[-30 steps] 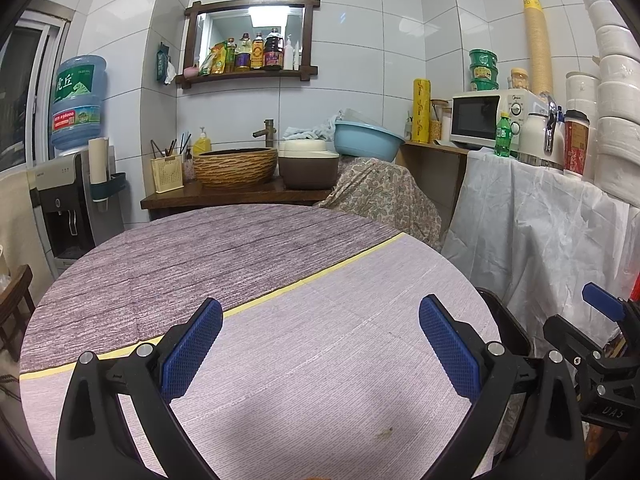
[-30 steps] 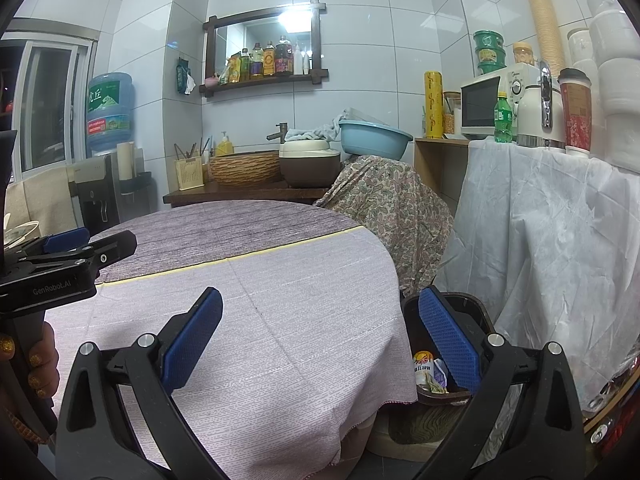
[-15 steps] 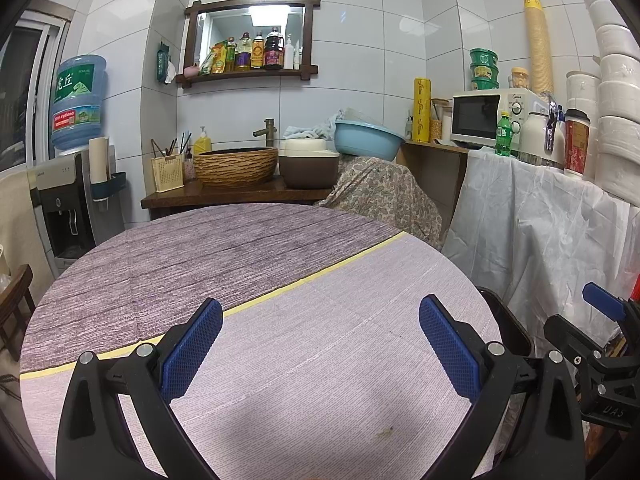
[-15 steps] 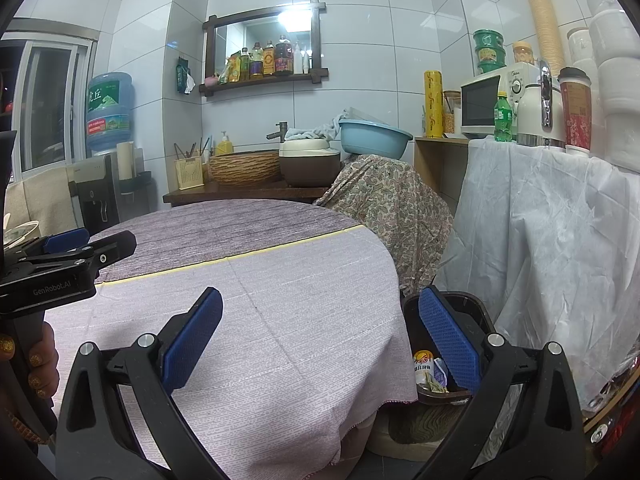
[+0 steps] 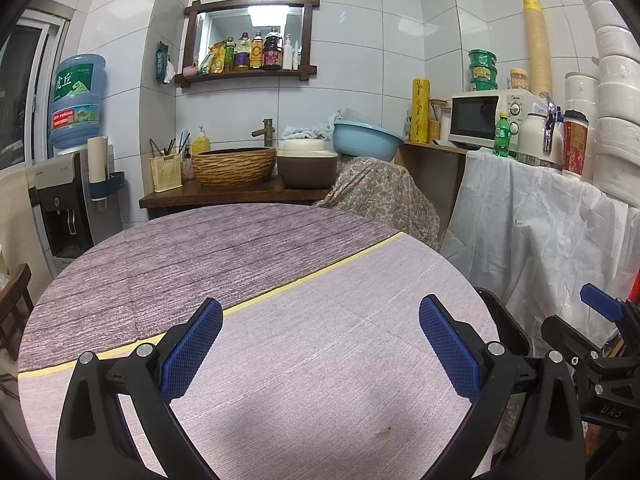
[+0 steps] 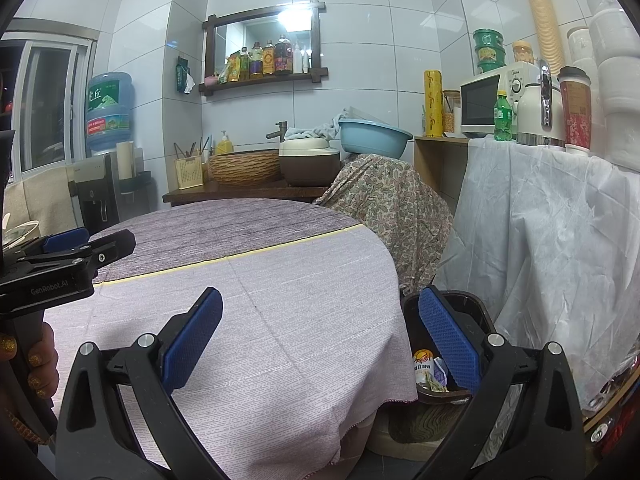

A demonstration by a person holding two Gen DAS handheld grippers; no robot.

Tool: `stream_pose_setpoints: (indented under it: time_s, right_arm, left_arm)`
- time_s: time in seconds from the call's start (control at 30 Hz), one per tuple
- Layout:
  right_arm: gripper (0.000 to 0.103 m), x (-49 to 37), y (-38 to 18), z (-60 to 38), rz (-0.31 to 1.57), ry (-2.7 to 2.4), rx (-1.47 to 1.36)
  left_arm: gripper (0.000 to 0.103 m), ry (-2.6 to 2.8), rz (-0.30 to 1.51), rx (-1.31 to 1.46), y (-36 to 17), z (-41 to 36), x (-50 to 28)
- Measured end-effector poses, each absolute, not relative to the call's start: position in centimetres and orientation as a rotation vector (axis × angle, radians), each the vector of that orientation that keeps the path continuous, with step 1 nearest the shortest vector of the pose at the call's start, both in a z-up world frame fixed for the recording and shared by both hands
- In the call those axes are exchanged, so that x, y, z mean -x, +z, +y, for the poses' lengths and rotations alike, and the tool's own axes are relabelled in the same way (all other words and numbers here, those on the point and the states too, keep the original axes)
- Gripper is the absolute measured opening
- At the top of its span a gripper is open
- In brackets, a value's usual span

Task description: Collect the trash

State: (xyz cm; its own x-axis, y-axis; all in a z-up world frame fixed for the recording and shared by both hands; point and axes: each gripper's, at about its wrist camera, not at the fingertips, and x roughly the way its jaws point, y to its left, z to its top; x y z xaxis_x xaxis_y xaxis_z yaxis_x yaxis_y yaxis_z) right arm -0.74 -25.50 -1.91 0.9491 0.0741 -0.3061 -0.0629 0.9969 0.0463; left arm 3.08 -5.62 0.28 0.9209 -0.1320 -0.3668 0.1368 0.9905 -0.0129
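A round table [image 5: 256, 264] with a purple cloth carries no trash that I can see, only a small stain [image 5: 384, 433]. A black trash bin [image 6: 472, 312] stands on the floor at the table's right edge, with wrappers [image 6: 428, 368] inside; its rim also shows in the left wrist view [image 5: 508, 320]. My left gripper [image 5: 320, 344] is open and empty over the table's near part. My right gripper [image 6: 320, 340] is open and empty above the table's right edge, its right finger over the bin.
A counter behind the table holds a woven basket [image 5: 234, 164], a brown pot [image 5: 307, 164] and a blue basin [image 5: 366, 140]. A white-draped shelf [image 5: 540, 216] with a microwave [image 5: 488, 120] stands at the right. A water dispenser [image 5: 68, 200] is at the left.
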Motion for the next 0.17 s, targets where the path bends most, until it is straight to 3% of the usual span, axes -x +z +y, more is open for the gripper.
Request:
stream_pose_setpoints:
  time_s: [0.17]
  right_arm:
    - [0.097,0.76,-1.95,-25.53,0.312,0.069,-0.037]
  left_arm:
    - [0.098,-0.129,0.369,-0.015,0.39,-5.61,-2.98]
